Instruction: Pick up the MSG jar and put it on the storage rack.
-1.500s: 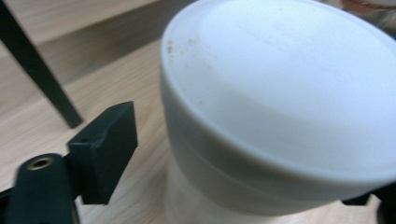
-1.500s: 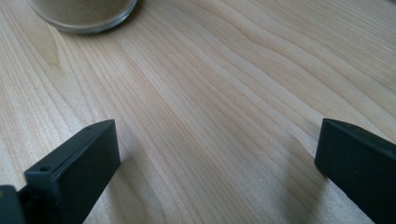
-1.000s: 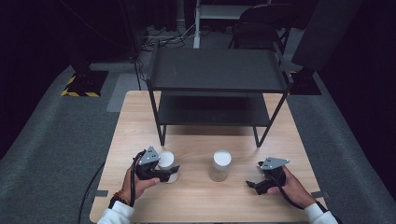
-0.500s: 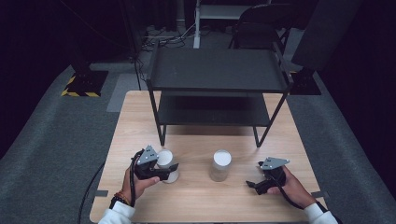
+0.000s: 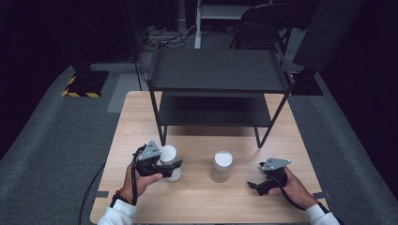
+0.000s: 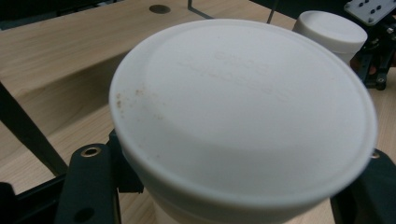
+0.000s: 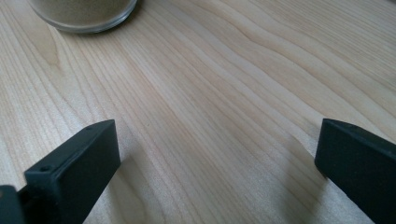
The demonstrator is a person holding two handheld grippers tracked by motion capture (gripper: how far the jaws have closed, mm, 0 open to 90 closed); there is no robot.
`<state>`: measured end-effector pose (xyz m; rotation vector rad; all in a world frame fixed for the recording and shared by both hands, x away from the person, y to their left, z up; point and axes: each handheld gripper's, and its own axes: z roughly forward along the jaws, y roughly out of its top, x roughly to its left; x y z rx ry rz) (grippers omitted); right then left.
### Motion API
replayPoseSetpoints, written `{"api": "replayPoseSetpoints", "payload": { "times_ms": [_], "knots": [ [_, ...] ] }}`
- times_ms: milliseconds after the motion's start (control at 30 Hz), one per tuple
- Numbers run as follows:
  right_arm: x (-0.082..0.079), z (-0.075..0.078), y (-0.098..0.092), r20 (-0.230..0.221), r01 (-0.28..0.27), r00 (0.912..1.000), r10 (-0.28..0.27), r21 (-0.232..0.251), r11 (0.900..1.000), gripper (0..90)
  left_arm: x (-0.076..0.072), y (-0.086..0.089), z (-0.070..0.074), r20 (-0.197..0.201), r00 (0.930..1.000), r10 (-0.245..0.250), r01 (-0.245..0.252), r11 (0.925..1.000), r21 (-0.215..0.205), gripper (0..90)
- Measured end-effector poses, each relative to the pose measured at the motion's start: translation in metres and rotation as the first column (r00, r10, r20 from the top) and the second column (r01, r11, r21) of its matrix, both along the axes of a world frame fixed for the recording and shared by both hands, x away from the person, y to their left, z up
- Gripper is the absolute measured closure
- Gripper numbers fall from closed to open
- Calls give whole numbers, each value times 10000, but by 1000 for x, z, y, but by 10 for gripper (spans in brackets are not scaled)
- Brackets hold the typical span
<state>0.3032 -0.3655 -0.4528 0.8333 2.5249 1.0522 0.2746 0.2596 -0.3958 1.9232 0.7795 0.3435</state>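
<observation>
My left gripper (image 5: 165,165) is clamped on the white-lidded jar (image 5: 169,156) at the table's (image 5: 234,201) seven o'clock, so the pickup looks done. My right gripper (image 5: 263,183) rests released at five o'clock; the second jar (image 5: 221,165) and the shelf (image 5: 218,70) remain untouched.

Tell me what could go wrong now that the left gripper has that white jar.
1. The left gripper clamps the white-lidded jar just under its lid, so the jar may slip or tilt.
2. The second jar stands close by on the table; a sideways swing could knock it.
3. The black shelf rack sits just behind; the jar could bump its leg or edge.
</observation>
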Motion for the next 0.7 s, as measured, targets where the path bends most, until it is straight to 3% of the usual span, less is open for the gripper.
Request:
{"api": "replayPoseSetpoints", "payload": {
  "times_ms": [700],
  "knots": [
    [0,0,0,-3,5,10000,-5,-2,10000,0,23,-25,32,426,9977,-527,527,9986,-8,346]
  ]
}}
